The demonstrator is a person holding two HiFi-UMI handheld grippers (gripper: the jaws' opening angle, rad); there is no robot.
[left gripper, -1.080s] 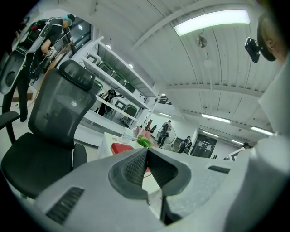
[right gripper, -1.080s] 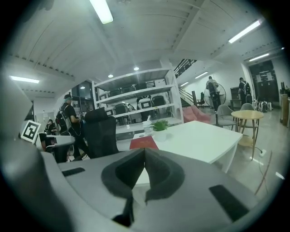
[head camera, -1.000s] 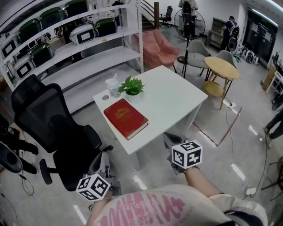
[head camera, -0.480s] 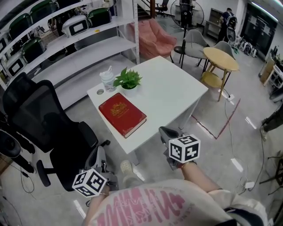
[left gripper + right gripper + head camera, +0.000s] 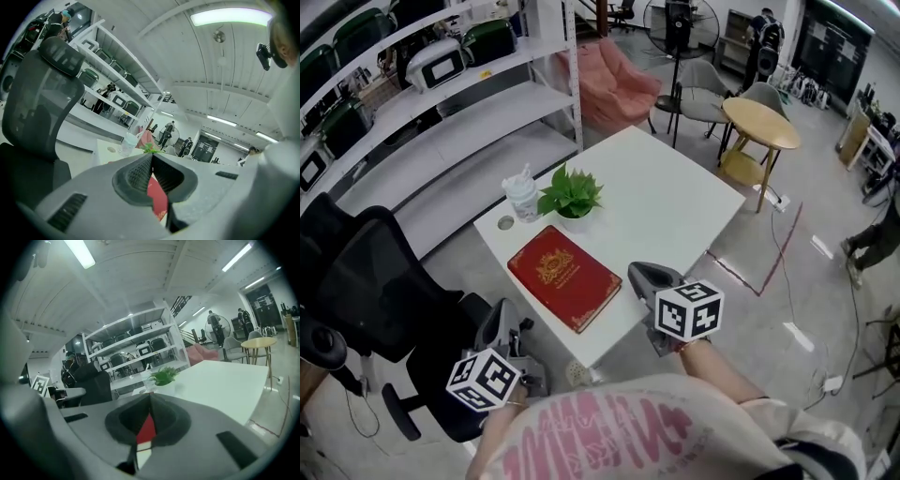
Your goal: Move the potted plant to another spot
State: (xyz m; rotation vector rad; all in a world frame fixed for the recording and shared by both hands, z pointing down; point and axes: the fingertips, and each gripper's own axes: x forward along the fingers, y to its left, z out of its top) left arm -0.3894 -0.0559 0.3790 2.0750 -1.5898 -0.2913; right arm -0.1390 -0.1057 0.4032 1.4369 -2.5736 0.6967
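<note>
We have stepped closer to the white table (image 5: 675, 206); nothing is grasped yet.
Left gripper (image 5: 503, 319) and right gripper (image 5: 644, 275) arrive with jaws pressed together, empty; the potted plant (image 5: 570, 195) stands untouched behind the red book (image 5: 563, 277).

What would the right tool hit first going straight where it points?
Probably the red hardcover book on the white square table, ahead of the right tool; the green potted plant sits beyond. Depth unclear.

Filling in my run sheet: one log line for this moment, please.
phase: pre-grasp | left gripper: shut, empty | right gripper: shut, empty | potted plant: untouched on table, beside cup
</note>
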